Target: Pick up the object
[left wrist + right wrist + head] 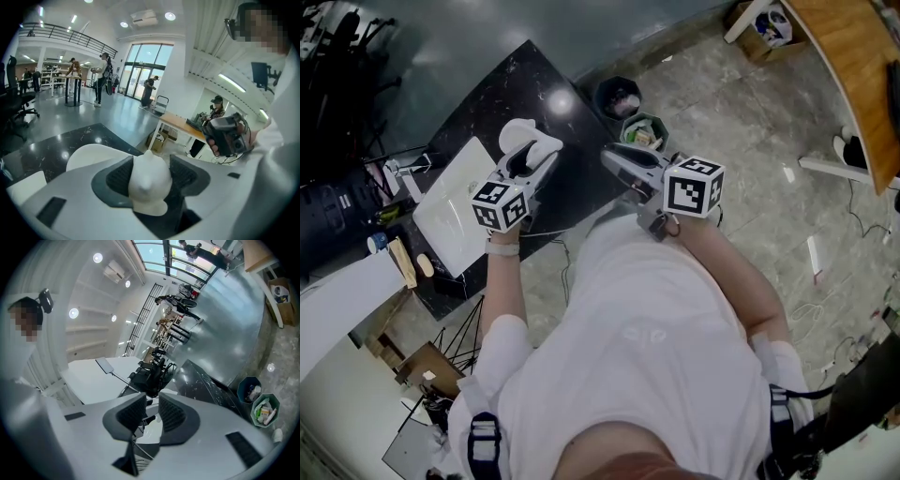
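Two pads of the left gripper clamp the white object.

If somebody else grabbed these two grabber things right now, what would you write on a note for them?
Left gripper: jaws shut on the white object, which fills the gap between the pads.
Right gripper: jaws a little apart, nothing between them; it is held out over the floor beside the table.
Things: the white object appears lifted above the black table, not resting on it.
Done: the pick-up looks made.
Left: probably only to hold the object steady; the right gripper has no part in this.
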The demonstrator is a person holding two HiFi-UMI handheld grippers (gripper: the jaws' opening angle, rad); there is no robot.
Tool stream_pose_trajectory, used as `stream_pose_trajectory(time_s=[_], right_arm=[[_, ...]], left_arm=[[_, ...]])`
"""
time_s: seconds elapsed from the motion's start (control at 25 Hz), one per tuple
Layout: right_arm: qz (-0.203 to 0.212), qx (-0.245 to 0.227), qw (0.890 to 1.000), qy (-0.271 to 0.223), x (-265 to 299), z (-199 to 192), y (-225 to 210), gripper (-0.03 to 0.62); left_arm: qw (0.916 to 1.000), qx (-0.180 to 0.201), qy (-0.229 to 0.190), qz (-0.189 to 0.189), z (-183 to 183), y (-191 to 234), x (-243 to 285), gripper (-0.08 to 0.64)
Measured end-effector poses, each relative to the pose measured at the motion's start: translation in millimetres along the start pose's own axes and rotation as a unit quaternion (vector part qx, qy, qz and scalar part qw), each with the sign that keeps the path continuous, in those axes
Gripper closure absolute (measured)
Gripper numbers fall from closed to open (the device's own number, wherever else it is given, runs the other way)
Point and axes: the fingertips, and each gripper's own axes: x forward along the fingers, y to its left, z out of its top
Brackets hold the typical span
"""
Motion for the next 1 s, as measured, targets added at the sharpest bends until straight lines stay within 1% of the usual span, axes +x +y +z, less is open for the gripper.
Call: stream_pose_trajectory(time_s=[0.12, 0.2, 0.24, 0.32, 0.4, 0.48, 0.52, 0.6, 0.76, 0.88, 0.92, 0.96, 1.0], right_arm=[[0.008, 0.001, 1.0, 0.008, 4, -2, 2, 0.512], [0.013, 0.0, 1.0, 0.016, 8, -3, 4, 0.512], [0.015, 0.0, 1.0, 0.02, 10, -4, 5, 0.512], [0.021, -0.002, 0.999, 0.029, 15, -7, 8, 0.512], [0.029, -0.004, 0.999, 0.039, 19, -9, 12, 0.512], [0.036, -0.006, 0.998, 0.05, 23, -11, 15, 0.512], [0.039, -0.007, 0.998, 0.055, 26, -12, 17, 0.512], [0.047, -0.01, 0.997, 0.065, 32, -15, 20, 0.512], [0.064, -0.015, 0.994, 0.085, 46, -23, 29, 0.512], [0.076, -0.018, 0.992, 0.102, 58, -30, 36, 0.512], [0.081, -0.019, 0.991, 0.107, 62, -32, 38, 0.512], [0.086, -0.02, 0.99, 0.112, 66, -35, 41, 0.512], [0.091, -0.021, 0.989, 0.118, 70, -37, 45, 0.512]], left_arm=[[0.9994, -0.02, -0.029, -0.003, 10, -5, -10, 0.314], [0.9958, -0.056, -0.07, -0.021, 22, -8, -20, 0.314], [0.9918, -0.079, -0.095, -0.034, 28, -9, -26, 0.314], [0.9804, -0.122, -0.143, -0.059, 41, -10, -41, 0.314], [0.9708, -0.145, -0.177, -0.073, 52, -13, -56, 0.314], [0.9627, -0.163, -0.202, -0.078, 60, -18, -71, 0.314], [0.9572, -0.173, -0.217, -0.081, 63, -19, -79, 0.314], [0.9429, -0.196, -0.254, -0.091, 66, -18, -95, 0.314], [0.9061, -0.249, -0.325, -0.108, 66, -16, -128, 0.314], [0.8881, -0.258, -0.365, -0.11, 67, -16, -149, 0.314], [0.8803, -0.265, -0.378, -0.11, 65, -15, -156, 0.314], [0.8708, -0.275, -0.392, -0.111, 62, -15, -164, 0.314], [0.8588, -0.288, -0.408, -0.114, 58, -14, -171, 0.314]])
